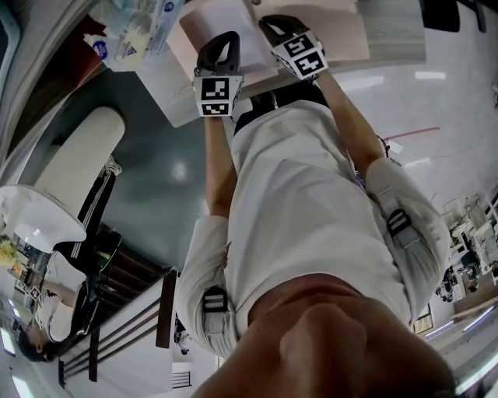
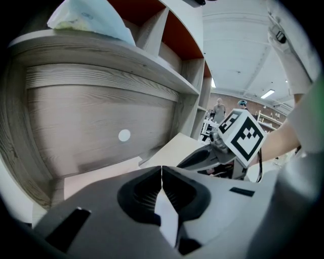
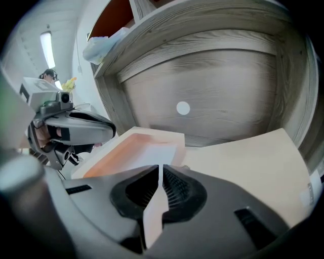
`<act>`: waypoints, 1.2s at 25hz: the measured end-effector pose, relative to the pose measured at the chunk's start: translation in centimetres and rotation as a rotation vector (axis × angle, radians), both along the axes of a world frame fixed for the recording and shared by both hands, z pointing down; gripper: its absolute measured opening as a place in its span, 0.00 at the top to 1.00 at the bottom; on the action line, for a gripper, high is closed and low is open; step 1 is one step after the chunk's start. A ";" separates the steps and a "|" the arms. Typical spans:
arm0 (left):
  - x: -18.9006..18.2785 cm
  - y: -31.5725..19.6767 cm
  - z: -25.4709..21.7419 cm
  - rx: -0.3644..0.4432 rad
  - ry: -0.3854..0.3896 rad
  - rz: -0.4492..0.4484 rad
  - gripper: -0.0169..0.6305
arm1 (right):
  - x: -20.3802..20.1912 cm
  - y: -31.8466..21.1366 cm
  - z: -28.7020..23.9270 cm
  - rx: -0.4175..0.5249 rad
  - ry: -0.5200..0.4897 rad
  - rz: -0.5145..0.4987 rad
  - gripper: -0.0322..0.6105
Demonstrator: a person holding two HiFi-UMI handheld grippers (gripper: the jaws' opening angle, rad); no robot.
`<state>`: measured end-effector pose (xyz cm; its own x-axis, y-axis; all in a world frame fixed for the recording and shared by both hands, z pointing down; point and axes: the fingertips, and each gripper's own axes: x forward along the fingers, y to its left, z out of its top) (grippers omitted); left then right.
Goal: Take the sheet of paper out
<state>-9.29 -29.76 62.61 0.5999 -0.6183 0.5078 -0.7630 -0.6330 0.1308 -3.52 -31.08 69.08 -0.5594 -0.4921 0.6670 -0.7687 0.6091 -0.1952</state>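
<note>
While a person leans over a grey wood-grain shelf unit (image 3: 217,91), both hand-held grippers reach into its open lower compartment. The left gripper (image 1: 227,39) has its two jaws pressed together on a thin white edge, which runs edge-on between the ribbed pads in the left gripper view (image 2: 162,169). This is the sheet of paper (image 2: 168,215). The right gripper (image 1: 270,23) is also clamped. In its own view (image 3: 160,167) a pale strip of the sheet (image 3: 152,217) sits pinched between the closed jaws.

From the head view, the white sheet (image 1: 226,19) lies just ahead of the two grippers at the mouth of the compartment.

Inside the compartment, a shallow pink tray (image 3: 126,149) rests on the floor, with a white sheet lying in it. Beside it on the right lies a flat beige board (image 3: 253,162). A small white round dot (image 3: 183,108) marks the compartment's back wall.

On the shelf above sits a crumpled pale blue plastic bag (image 2: 91,17). Higher cubbies have orange-red inner walls (image 2: 177,35); what they hold cannot be seen.

Each gripper shows in the other's view: the right one (image 2: 185,162) with its black-and-white marker cube (image 2: 245,137), and the left one (image 3: 109,132) at the far left.
</note>
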 end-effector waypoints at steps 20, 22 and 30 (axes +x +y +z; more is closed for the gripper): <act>1.2 0.2 1.5 -0.040 -0.027 0.001 0.94 | -1.4 0.4 4.0 -0.111 0.034 -0.061 0.79; 1.2 0.3 1.6 -0.043 -0.028 -0.001 0.94 | -1.6 0.5 4.4 -0.123 0.036 -0.062 0.78; 1.2 0.3 2.0 -0.050 -0.029 -0.001 0.94 | -1.8 0.5 5.9 -0.151 0.053 -0.051 0.75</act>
